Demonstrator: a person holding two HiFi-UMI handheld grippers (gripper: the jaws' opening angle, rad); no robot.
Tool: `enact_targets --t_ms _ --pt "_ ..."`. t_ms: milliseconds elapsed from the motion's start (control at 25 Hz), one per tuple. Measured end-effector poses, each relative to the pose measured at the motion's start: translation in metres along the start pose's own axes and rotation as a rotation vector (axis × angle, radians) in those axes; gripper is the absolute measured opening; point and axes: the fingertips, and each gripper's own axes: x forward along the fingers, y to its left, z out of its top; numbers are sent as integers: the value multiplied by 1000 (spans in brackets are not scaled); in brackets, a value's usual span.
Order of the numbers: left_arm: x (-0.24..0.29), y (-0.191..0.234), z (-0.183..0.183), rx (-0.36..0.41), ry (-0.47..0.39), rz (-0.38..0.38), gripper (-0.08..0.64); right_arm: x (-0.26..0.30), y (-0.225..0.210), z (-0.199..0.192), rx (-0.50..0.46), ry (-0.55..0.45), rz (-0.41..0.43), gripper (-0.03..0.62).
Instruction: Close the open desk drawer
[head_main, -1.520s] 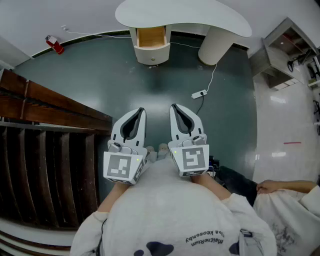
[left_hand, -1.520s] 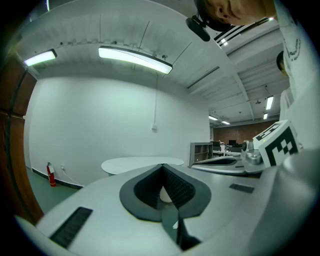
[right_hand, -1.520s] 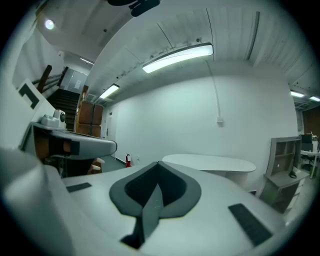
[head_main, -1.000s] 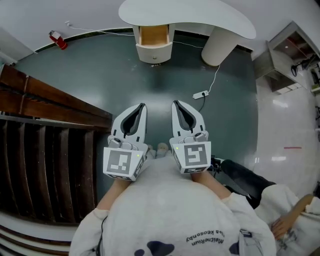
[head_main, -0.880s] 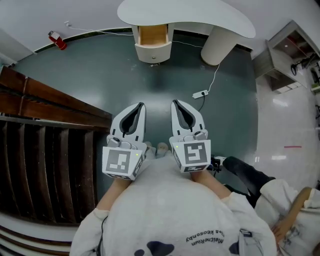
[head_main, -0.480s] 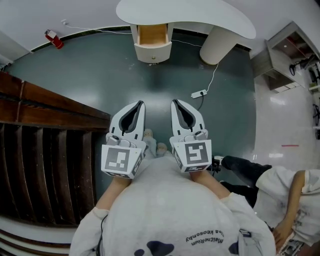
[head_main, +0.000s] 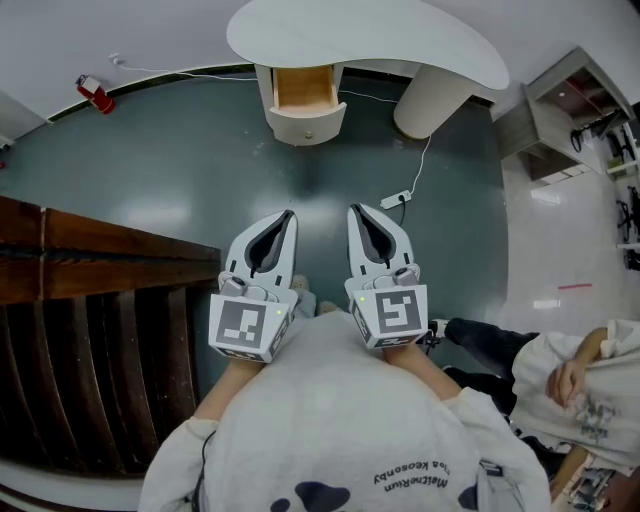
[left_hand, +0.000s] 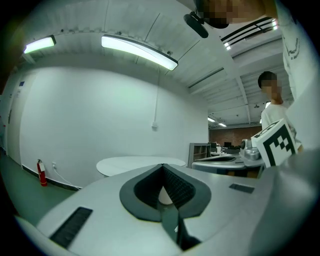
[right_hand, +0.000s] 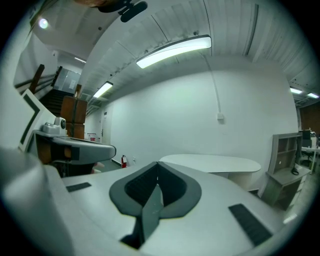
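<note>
A white curved desk (head_main: 370, 35) stands at the far side of the dark green floor. Its drawer (head_main: 304, 95) is pulled open toward me and shows a bare wooden inside and a small knob on the white front. My left gripper (head_main: 287, 214) and right gripper (head_main: 354, 209) are held side by side in front of my body, both shut and holding nothing. They point at the desk from well short of it. The desk top (left_hand: 135, 164) shows beyond the shut left jaws, and the desk top (right_hand: 215, 162) beyond the shut right jaws.
A dark wooden stair rail (head_main: 90, 250) runs along the left. A white power strip (head_main: 397, 199) and its cable lie on the floor right of the drawer. A red fire extinguisher (head_main: 92, 93) stands by the far wall. A grey shelf unit (head_main: 570, 110) and a seated person (head_main: 570, 385) are at right.
Both grippers have moved forward toward the desk, still side by side and shut. The drawer now looks a little nearer and larger. The person at right has shifted.
</note>
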Motion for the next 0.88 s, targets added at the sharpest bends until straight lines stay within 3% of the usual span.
enact_targets --t_ms 440,880 --pt "27 38 0 -17 13 -48 9 32 -5 -2 9 29 -60 17" --pt "86 59 4 -16 16 -18 8 91 -42 5 -17 17 -18 17"
